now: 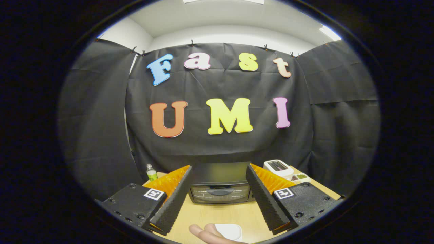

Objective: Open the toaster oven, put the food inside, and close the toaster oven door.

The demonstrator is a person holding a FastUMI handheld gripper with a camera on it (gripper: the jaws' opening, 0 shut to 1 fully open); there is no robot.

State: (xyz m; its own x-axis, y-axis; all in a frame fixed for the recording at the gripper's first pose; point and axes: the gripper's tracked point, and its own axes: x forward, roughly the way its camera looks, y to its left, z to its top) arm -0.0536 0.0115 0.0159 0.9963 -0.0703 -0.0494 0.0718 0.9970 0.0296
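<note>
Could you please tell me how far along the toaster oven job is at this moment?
Nothing looks done: the toaster oven beyond the jaws has its door shut. The gripper is open and holds nothing. The food, by a hand, waits on the table. Opening, loading and closing remain.

The toaster oven (219, 184) is sitting upright on the wooden tabletop (220, 211), at its far side against the black cloth wall, squarely facing forward. It is a dark, boxy unit with a glass door that is standing fully closed, a curved handle lying across the door's upper part. It is showing between the two fingers of the claw (218, 177), beyond their tips. The food, a white flat piece (230, 231) with rounded corners, is resting at the near edge of the tabletop, touching a person's hand (208, 234), well apart from the oven.
</note>
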